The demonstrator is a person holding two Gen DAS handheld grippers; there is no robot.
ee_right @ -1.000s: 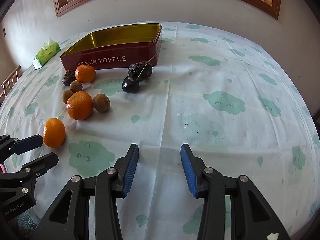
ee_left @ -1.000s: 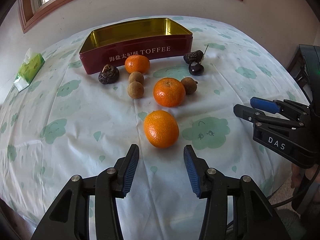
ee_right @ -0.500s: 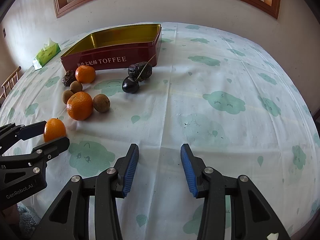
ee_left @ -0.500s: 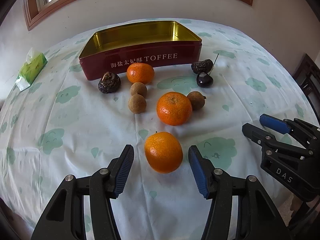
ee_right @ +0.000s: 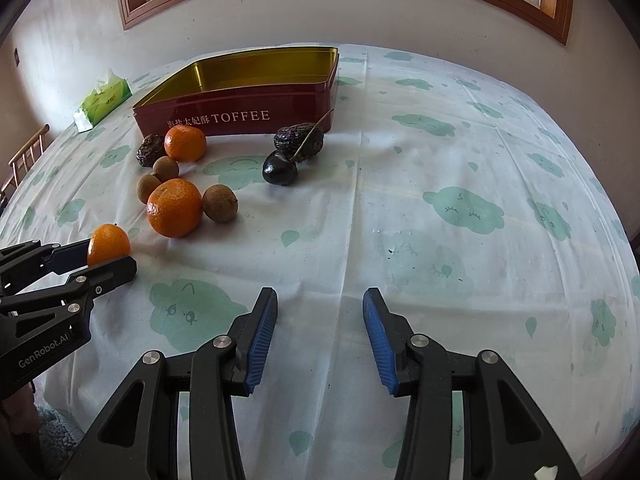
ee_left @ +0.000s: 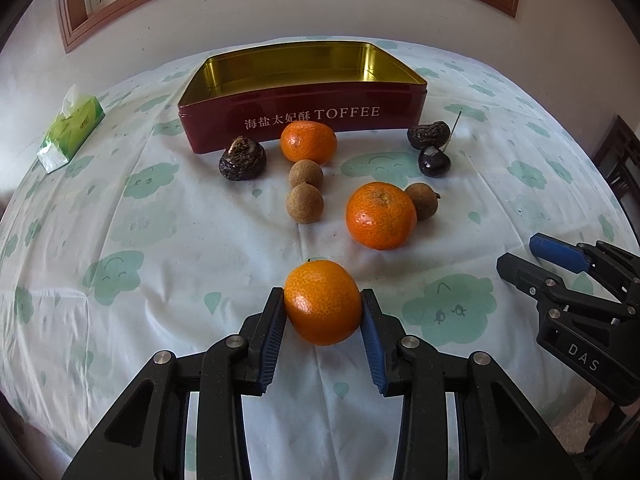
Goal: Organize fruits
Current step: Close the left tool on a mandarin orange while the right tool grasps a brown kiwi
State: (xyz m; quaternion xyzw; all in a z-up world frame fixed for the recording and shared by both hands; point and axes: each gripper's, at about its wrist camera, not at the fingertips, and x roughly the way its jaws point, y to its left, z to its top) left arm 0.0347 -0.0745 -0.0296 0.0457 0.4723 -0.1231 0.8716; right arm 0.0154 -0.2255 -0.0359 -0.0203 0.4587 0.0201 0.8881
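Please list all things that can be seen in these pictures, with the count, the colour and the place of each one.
tin: one, dark red outside, gold inside, far middle of the table.
mandarins: three, orange; one by the tin, one mid-table, one between the left gripper's pads.
small round fruits: three, brown, around the middle mandarin.
wrinkled fruits: two, dark brown, near the tin's front corners.
cherry: one, almost black, beside the right wrinkled fruit.
tissue pack: one, green, far left.
tablecloth: one, white with green clouds.
left gripper: black, blue pads, closing on the near mandarin.
right gripper: black, blue pads, open, nothing between.
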